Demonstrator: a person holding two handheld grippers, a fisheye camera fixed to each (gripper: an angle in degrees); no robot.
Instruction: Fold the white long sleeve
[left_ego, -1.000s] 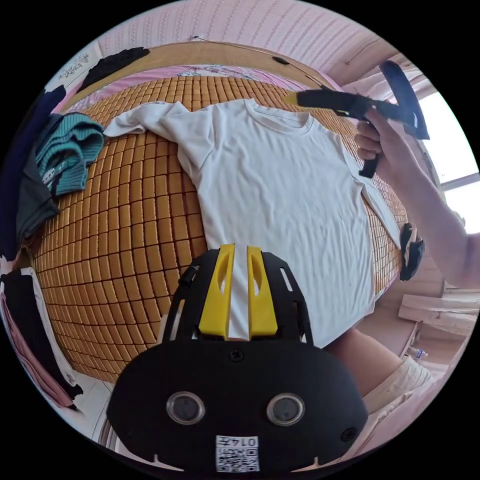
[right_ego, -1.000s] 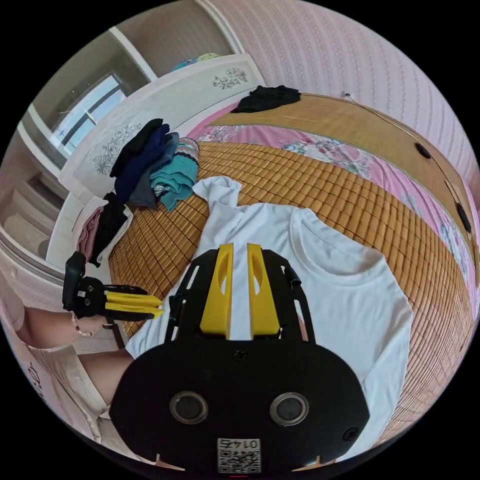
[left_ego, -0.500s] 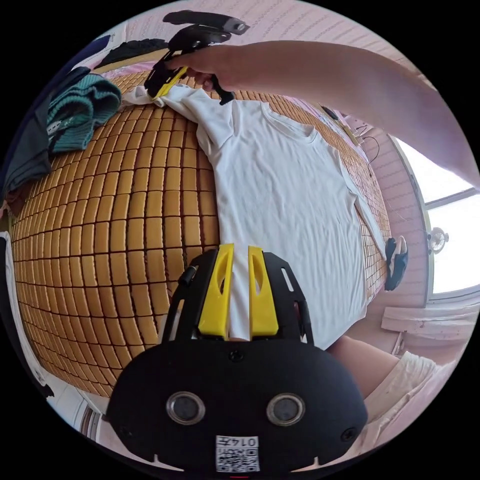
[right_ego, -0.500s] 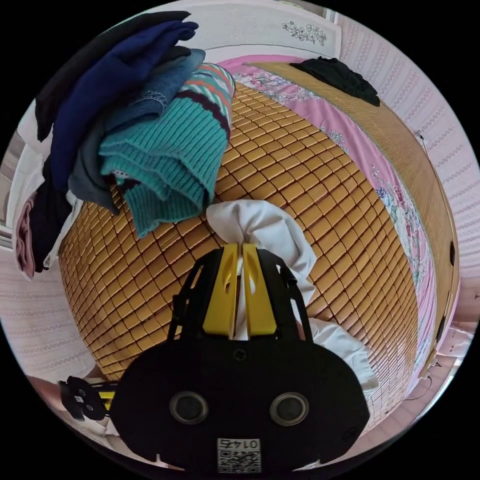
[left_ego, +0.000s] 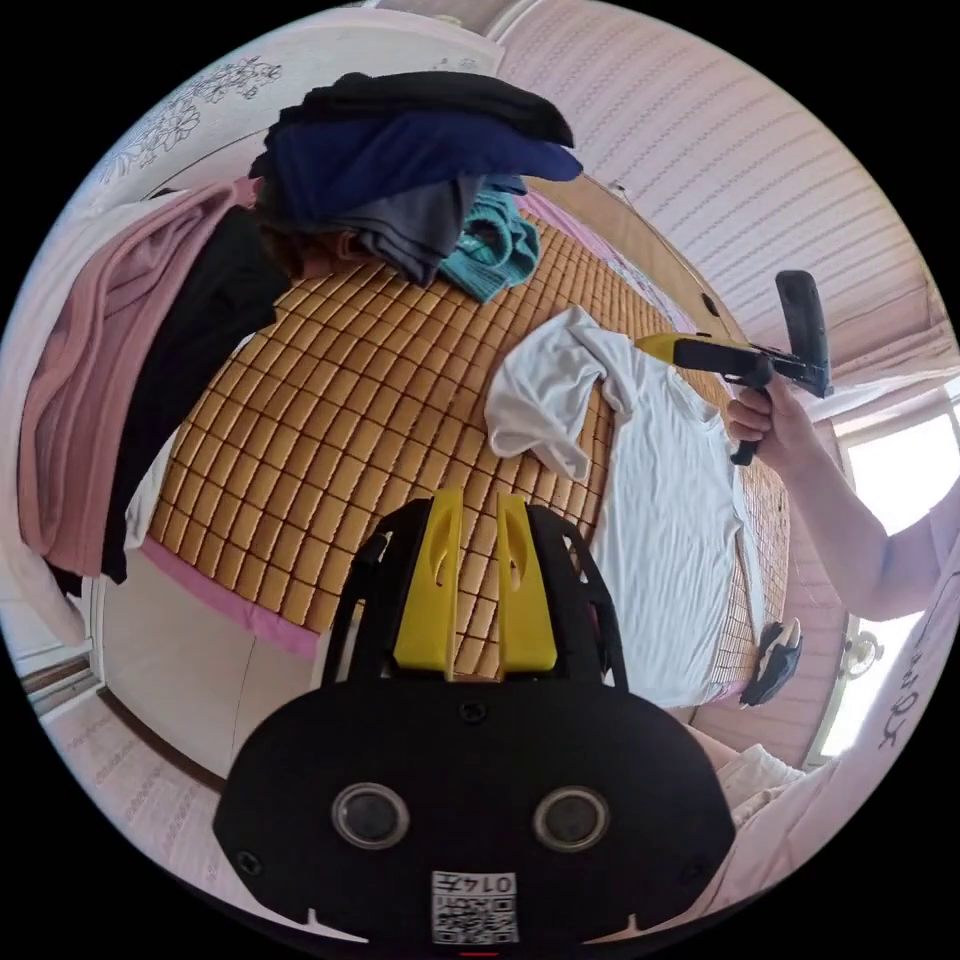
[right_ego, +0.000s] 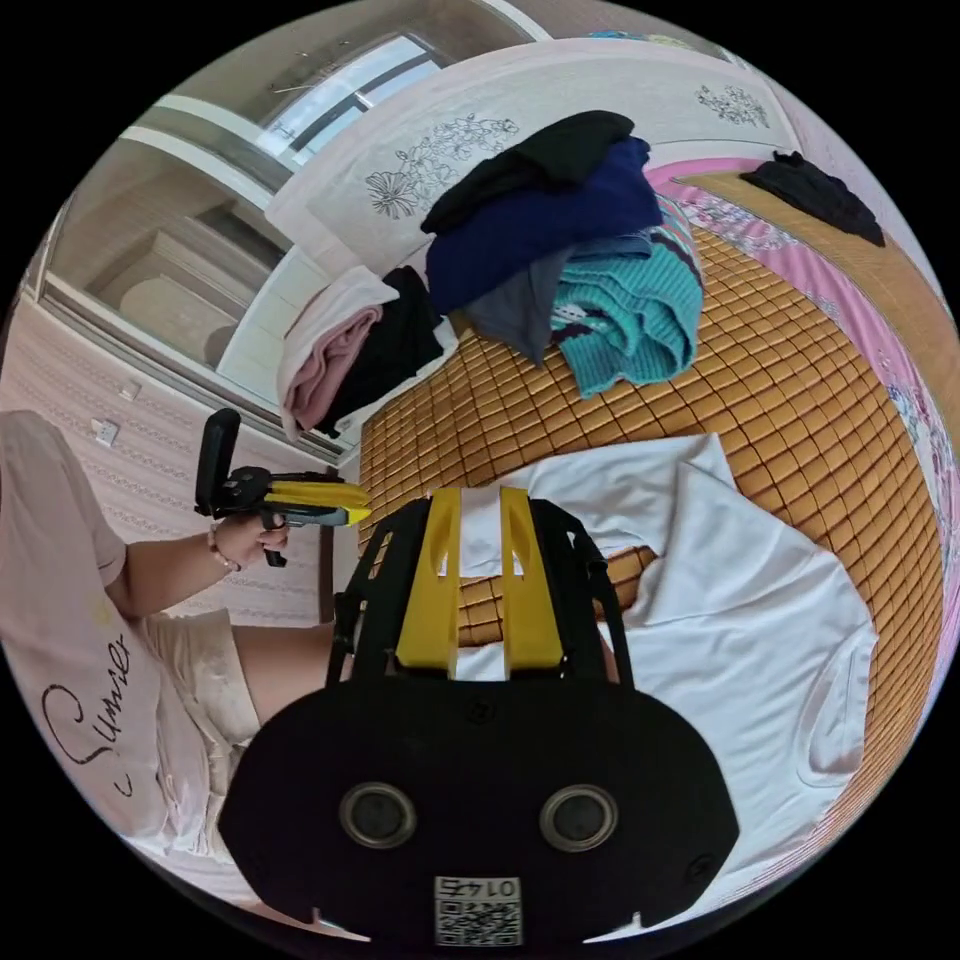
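Bright daylight, blown-out window (left_ego: 900, 480) glare, sharp focus, fisheye-warped edges

I see my right gripper (right_ego: 478, 505), jaws apart, empty, bottom centre. Behind it the white long sleeve (right_ego: 740, 640) lies on the bamboo mat (right_ego: 800, 370), one sleeve bent leftward. Left gripper (right_ego: 330, 500) at mid-left. Clothes pile (right_ego: 580, 240) at upper centre.
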